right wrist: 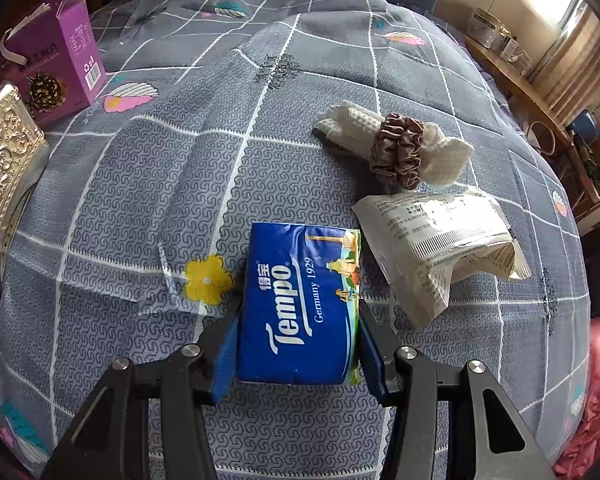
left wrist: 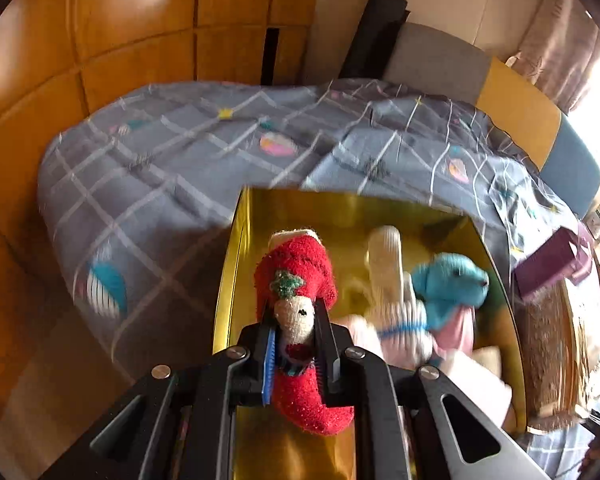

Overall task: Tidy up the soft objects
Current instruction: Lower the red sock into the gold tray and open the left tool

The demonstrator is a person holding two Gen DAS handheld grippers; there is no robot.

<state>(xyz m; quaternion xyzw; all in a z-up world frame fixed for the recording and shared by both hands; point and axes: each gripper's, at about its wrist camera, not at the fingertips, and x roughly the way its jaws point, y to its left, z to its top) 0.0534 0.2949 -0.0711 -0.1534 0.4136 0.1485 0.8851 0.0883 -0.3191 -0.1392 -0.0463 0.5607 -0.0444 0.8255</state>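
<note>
The left gripper was pinched tight on a fuzzy red sock with a knitted cream animal face, its long axis running fore and aft along the fingers, and it hung directly over the open gold-lined box on the bed. So the coming release seemed to turn on one thing: the sock was already above the box floor, with bare gold beneath its toe. Beyond it and to the right lay a white knitted toy and a blue plush animal (both already inside). The right gripper clasped a blue Tempo tissue pack lengthwise on the grey checked quilt; farther off lay a white waffle cloth in a brown scrunchie.
</note>
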